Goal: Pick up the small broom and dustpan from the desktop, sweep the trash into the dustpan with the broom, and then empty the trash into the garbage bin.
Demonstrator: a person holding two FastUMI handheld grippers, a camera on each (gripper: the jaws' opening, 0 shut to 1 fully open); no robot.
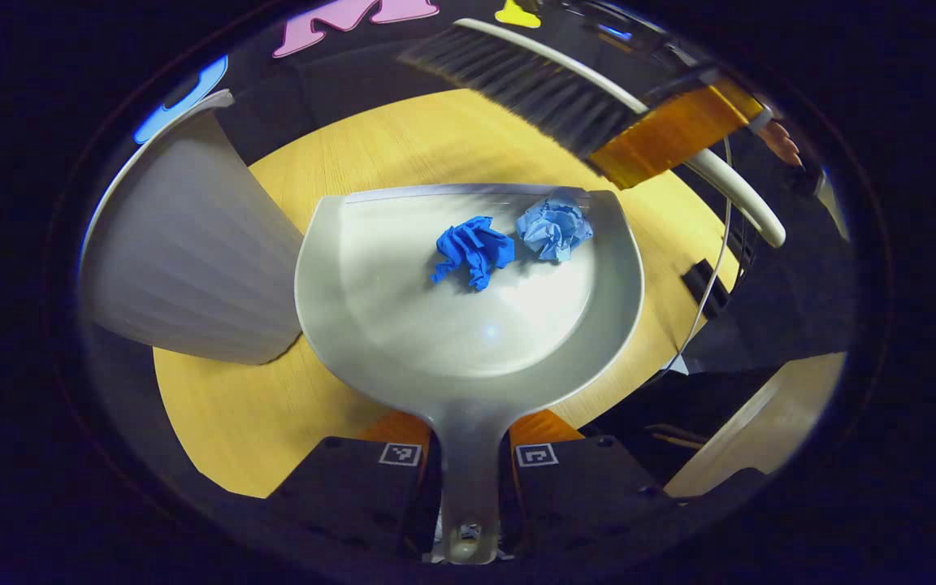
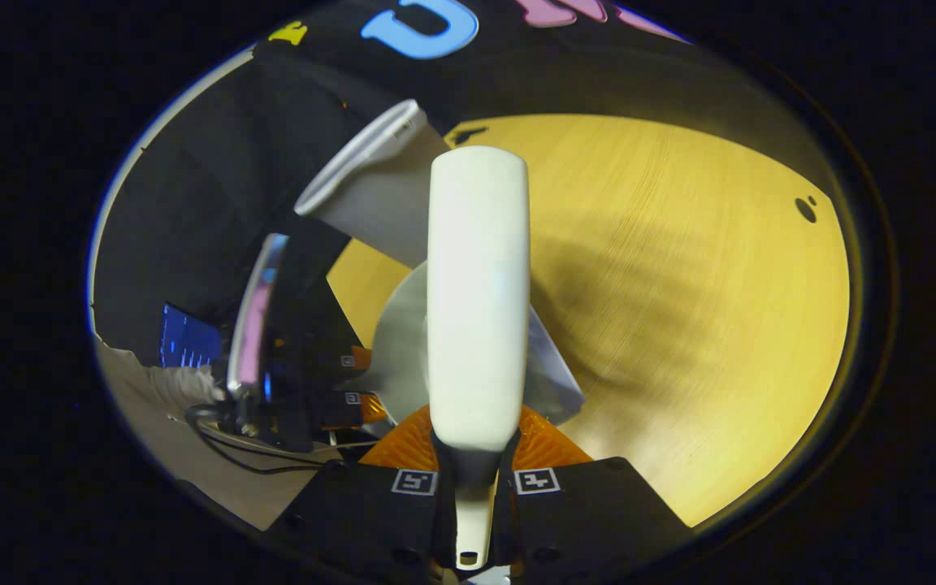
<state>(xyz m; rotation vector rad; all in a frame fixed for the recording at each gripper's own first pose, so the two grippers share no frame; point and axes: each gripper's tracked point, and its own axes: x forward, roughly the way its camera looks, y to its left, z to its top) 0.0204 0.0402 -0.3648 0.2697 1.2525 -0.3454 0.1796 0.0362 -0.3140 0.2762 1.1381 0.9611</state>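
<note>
Round wooden table [image 1: 216,422], white bin [image 1: 184,252] beside dustpan [image 1: 468,325] in left jaws, broom [image 2: 476,301] in right jaws, black cloth walls

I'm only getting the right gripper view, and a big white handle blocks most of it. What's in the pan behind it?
Observer: In the left gripper view, two crumpled paper balls lie in the dustpan, one deep blue, one pale blue.
Operator: Who holds that pan?
Observer: The left gripper, shut on the pan's handle.
Operator: And my white handle, what's on its end?
Observer: It belongs to the broom; the dark bristles hang above the pan's front lip, off the table.
Operator: Is the bin nearby?
Observer: Yes, the pale ribbed garbage bin stands right beside the pan, its side reaching the pan's edge in the picture.
</note>
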